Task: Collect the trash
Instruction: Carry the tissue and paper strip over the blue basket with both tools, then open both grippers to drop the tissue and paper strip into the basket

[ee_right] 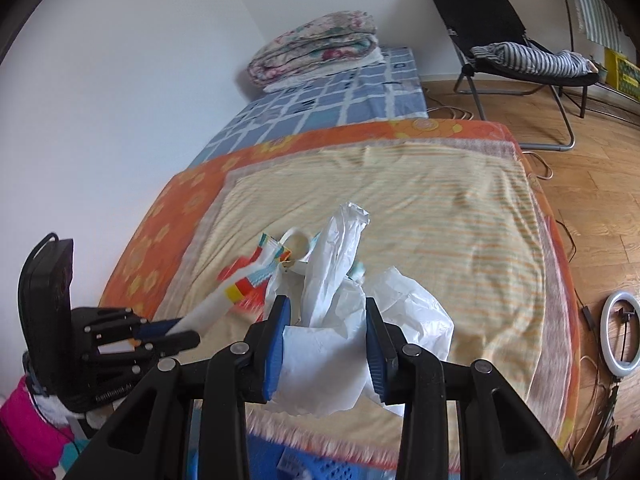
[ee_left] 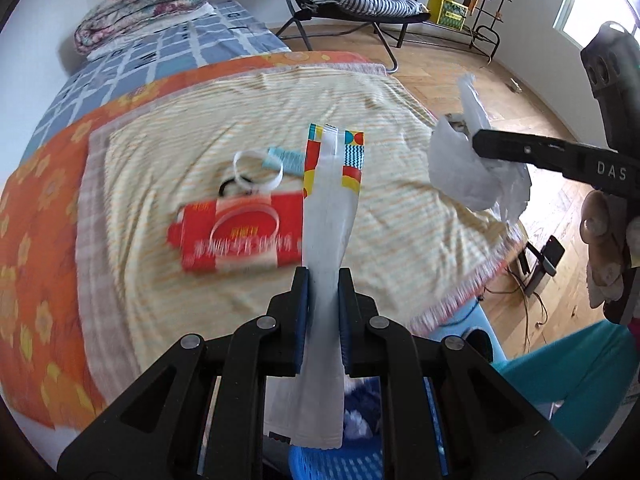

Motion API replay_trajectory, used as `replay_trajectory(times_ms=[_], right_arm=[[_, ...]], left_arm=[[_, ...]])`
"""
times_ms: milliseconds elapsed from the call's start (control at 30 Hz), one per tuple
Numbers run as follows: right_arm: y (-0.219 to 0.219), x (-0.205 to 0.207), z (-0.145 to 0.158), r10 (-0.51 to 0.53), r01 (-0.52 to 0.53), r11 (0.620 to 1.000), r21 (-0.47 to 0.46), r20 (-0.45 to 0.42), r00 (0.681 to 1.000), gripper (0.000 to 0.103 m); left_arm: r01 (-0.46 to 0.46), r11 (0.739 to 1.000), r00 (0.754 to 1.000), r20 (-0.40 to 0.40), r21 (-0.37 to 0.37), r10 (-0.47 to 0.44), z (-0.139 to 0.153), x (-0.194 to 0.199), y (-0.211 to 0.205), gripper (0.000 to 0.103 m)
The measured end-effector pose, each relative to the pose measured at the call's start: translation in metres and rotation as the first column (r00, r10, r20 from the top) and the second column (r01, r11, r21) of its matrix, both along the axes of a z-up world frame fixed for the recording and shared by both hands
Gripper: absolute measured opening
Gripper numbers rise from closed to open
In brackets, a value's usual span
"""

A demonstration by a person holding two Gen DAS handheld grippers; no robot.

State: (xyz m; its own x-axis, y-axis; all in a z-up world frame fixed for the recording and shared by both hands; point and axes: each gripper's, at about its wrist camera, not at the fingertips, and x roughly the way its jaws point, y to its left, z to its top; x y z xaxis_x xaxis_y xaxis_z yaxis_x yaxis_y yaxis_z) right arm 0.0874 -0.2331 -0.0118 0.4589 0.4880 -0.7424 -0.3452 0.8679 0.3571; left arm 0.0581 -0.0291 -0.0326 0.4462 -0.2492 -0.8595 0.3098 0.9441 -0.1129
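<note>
My left gripper (ee_left: 324, 280) is shut on a long white wrapper with coloured printed ends (ee_left: 330, 208), held above the bed; the wrapper also shows in the right wrist view (ee_right: 224, 304). My right gripper (ee_right: 326, 312) is shut on a crumpled white plastic bag (ee_right: 340, 320), held over the bed's near edge; the bag also shows in the left wrist view (ee_left: 464, 168). On the striped blanket (ee_left: 200, 140) lie a red packet (ee_left: 240, 236), a white ring (ee_left: 258, 170), a black hair tie (ee_left: 230, 189) and a small light-blue tube (ee_left: 286, 158).
A blue perforated basket (ee_left: 336, 460) sits below the grippers at the bed's near edge. A folded quilt (ee_right: 316, 46) lies at the bed's far end. A black chair (ee_right: 516, 48) with striped cloth stands on the wooden floor, and a ring light (ee_right: 622, 332) lies on it.
</note>
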Motion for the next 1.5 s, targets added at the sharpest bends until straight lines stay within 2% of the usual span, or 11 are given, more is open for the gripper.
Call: replay_trajectory(times_ms=[333, 700, 967, 1200, 1500], right_arm=[[0.019, -0.087, -0.008, 0.083, -0.083, 0.996, -0.025, -0.016, 0.996, 0.036], [0.05, -0.154, -0.055, 0.197, -0.205, 0.977, -0.063, -0.107, 0.975, 0.036], [0.067, -0.177, -0.098, 0.235, -0.256, 0.963, -0.086, -0.199, 0.951, 0.037], [0.074, -0.188, -0.124, 0.243, -0.275, 0.955, -0.11, -0.239, 0.94, 0.037], [0.072, -0.191, -0.149, 0.228, -0.272, 0.953, -0.13, -0.282, 0.932, 0.039]], left_arm=[[0.003, 1.0, 0.999, -0.041, -0.002, -0.003, -0.012, -0.09, 0.013, 0.012], [0.022, 1.0, 0.988, -0.153, 0.017, -0.019, -0.057, -0.156, 0.017, 0.012], [0.038, 0.999, 0.974, -0.226, 0.028, -0.03, -0.088, -0.174, 0.016, 0.012], [0.063, 0.997, 0.954, -0.296, 0.054, -0.045, -0.122, -0.182, 0.007, 0.012], [0.074, 0.994, 0.947, -0.319, 0.084, -0.043, -0.141, -0.186, -0.002, 0.012]])
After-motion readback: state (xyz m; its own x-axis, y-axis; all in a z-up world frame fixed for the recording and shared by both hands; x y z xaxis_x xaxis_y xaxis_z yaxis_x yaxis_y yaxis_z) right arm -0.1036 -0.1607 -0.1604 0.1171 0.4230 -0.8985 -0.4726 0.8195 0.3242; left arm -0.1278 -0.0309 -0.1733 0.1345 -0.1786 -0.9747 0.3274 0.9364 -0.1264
